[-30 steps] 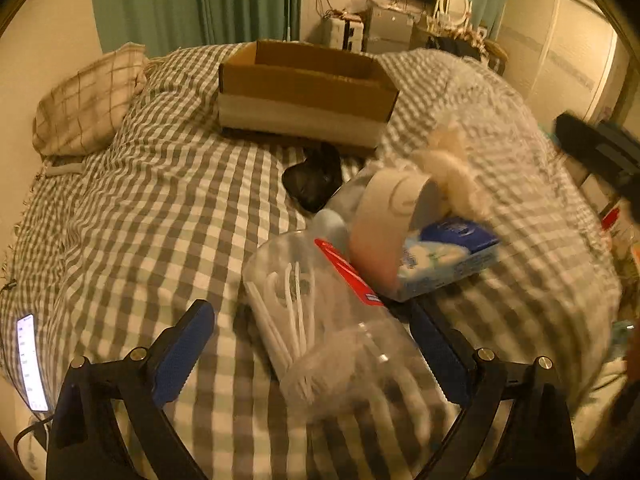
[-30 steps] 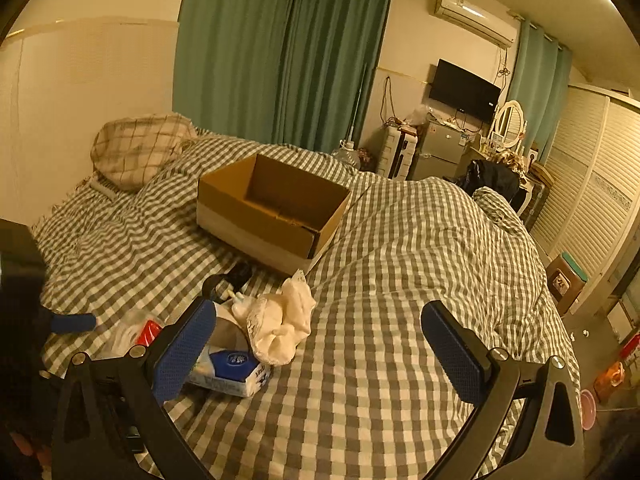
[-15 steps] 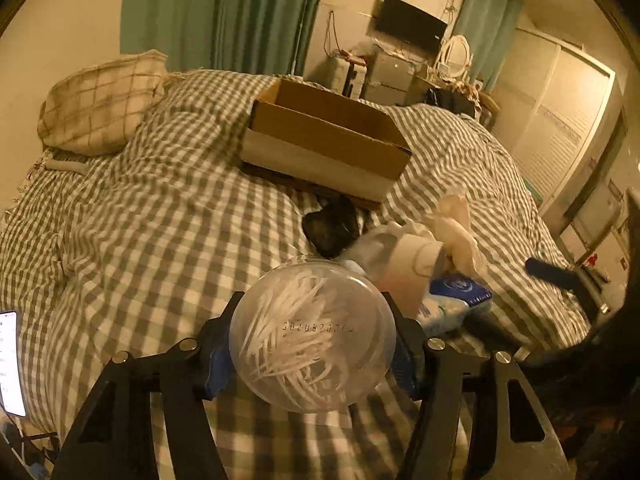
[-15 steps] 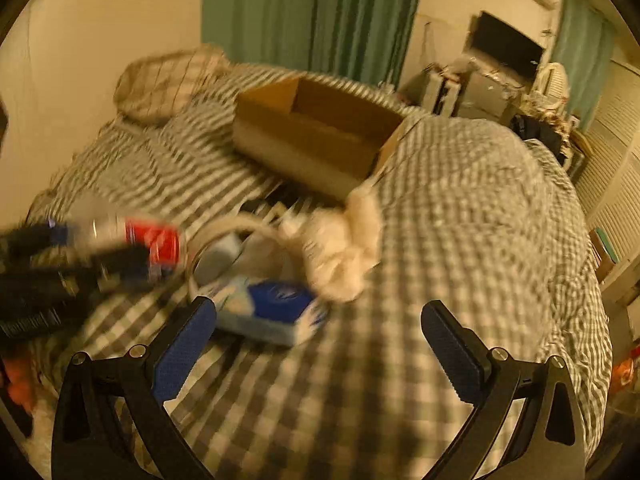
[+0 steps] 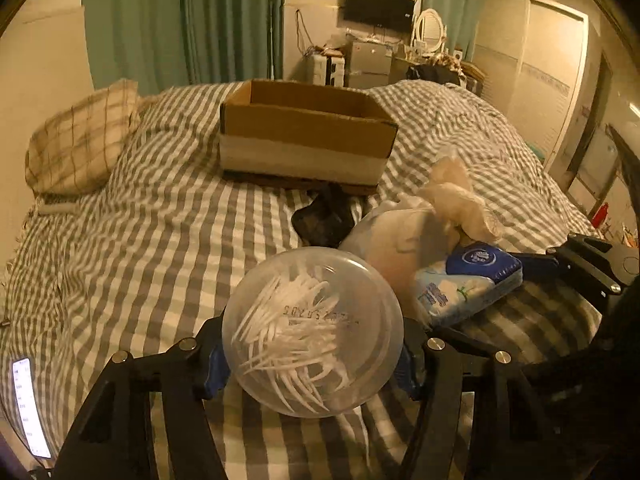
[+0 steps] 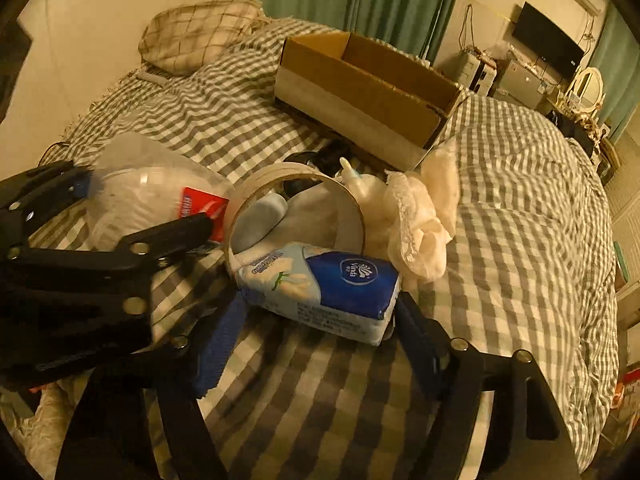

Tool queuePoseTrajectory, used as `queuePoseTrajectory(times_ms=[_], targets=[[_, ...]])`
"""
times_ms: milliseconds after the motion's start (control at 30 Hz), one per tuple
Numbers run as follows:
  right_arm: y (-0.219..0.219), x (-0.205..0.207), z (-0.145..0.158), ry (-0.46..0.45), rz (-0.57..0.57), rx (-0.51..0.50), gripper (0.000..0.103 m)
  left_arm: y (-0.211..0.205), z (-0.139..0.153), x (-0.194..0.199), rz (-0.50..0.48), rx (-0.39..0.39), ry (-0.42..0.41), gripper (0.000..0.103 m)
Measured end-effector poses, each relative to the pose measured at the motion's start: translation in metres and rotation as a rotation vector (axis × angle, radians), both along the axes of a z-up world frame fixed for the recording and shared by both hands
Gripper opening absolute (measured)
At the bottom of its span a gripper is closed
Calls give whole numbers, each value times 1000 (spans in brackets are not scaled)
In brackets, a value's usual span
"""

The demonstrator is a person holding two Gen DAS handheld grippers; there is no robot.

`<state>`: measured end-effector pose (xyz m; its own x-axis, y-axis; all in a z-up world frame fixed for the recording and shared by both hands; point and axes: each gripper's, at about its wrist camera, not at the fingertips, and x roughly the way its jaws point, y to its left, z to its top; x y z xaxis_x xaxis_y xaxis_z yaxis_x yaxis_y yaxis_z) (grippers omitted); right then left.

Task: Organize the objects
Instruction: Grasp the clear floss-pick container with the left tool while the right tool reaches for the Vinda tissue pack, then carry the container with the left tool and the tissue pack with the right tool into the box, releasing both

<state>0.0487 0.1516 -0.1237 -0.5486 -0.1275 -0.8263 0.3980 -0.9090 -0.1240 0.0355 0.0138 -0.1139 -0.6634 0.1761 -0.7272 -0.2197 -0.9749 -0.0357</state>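
- Bed (image 5: 168,240), grey-checked cover: carries everything. A plaid pillow (image 5: 80,140) lies at its far left.
- Cardboard box (image 5: 306,132): open-topped, far side of the clutter. The visible part of its inside looks bare; its floor is hidden from both views.
- Clutter pile, just in front of the box: a round hoop-like ring (image 6: 296,216) with a grey-blue item inside it, crumpled white cloth (image 6: 420,216) against its right, a dark object (image 5: 326,220) between pile and box.
- Tissue pack (image 6: 324,288), blue and white: lies on the bed touching the ring, between the right gripper (image 6: 316,344) fingers. Fingers apart, flanking the pack's ends; contact not certain.
- Clear plastic tub (image 5: 312,332) of white sticks, probably cotton swabs: clamped between the left gripper (image 5: 314,356) fingers, round end facing the camera, apparently lifted off the bed.
- Step, as I judge it: tub picked up, tissue pack being approached.
- Next: carry the tub over the box rim and release; the right fingers need to close squarely on the soft pack without dragging the ring along.
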Motion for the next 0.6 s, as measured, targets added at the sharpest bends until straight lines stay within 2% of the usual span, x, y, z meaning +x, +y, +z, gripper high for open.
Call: queuePoseTrajectory(times_ms=[233, 267, 300, 433, 500, 600], targets=[[10, 18, 32, 71, 7, -33, 71, -13, 31, 8, 16, 64, 74, 64], [12, 18, 39, 85, 5, -43, 58, -14, 38, 7, 13, 74, 84, 65], [14, 15, 46, 96, 5, -56, 32, -15, 47, 5, 10, 80, 102, 65], [28, -10, 74, 104, -8, -131, 29, -15, 81, -11, 5, 80, 170, 65], [29, -23, 77, 109, -11, -125, 25, -16, 92, -23, 10, 85, 189, 65], [30, -32, 75, 88, 15, -164, 25, -21, 96, -34, 38, 63, 205, 65]])
